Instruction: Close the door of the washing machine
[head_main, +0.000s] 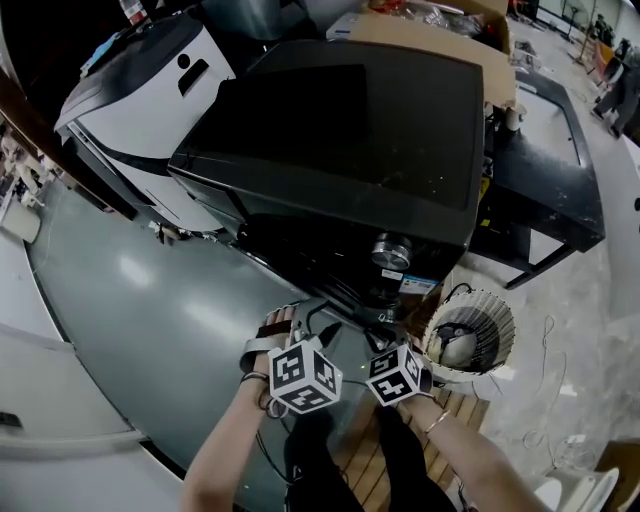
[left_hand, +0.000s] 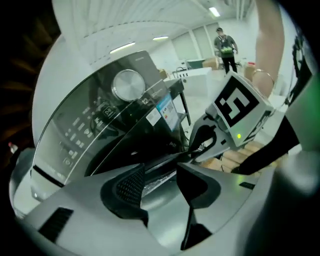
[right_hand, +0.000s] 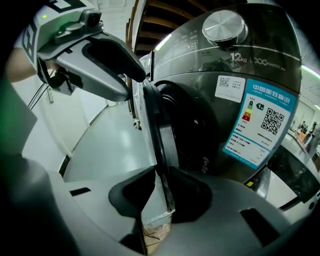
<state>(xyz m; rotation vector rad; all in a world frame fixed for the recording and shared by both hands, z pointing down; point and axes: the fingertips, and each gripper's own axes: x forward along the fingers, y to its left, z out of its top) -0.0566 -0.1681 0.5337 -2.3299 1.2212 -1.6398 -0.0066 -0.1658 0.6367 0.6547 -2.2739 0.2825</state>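
Overhead, two close-ups — washer (head_main: 330, 130) shared.

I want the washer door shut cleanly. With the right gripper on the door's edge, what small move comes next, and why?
Probably swing the right gripper toward the washing machine: its fingers pinch the edge of the door, which stands open, while the left gripper is open, gripping nothing.
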